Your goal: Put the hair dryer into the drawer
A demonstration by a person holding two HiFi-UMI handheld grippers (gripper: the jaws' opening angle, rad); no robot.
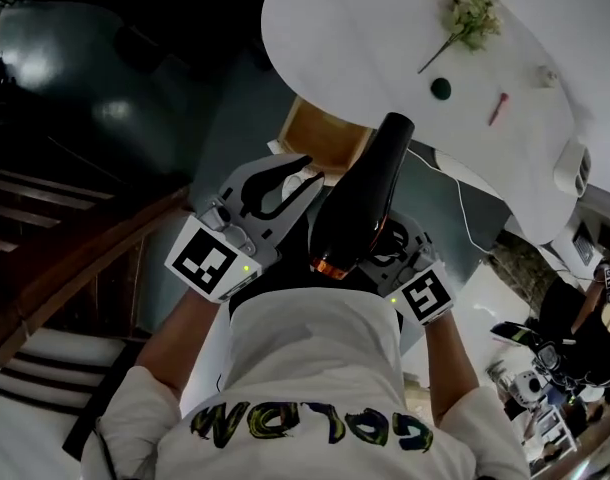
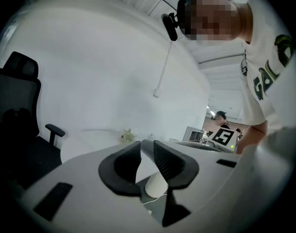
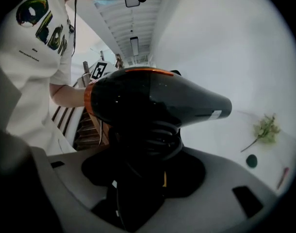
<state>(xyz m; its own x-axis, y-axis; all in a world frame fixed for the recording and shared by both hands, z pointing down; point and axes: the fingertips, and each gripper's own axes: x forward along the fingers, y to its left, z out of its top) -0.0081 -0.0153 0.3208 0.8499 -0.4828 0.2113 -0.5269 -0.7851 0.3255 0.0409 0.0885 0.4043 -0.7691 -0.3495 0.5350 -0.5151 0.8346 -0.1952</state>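
Note:
The black hair dryer [image 1: 360,203] with an orange ring at its rear stands nozzle-up in front of my chest. My right gripper [image 1: 380,256] is shut on its handle. In the right gripper view the dryer [image 3: 153,101] fills the middle, with its coiled cord wrapped round the handle between the dark jaws of the right gripper [image 3: 145,166]. Beyond the nozzle, an open wooden drawer [image 1: 320,133] sticks out under the white table [image 1: 365,38]. My left gripper [image 1: 307,171] hovers beside the dryer. In its own view the left gripper [image 2: 147,152] has only a narrow gap between its pads, and a white ribbed cylinder [image 2: 156,184] shows below them.
A flower sprig [image 1: 470,18], a green blob and a red item lie on the table. A white cable [image 1: 463,208] hangs off its edge. Wooden stairs [image 1: 55,268] run at the left. A black office chair [image 2: 17,125] stands at the left of the left gripper view.

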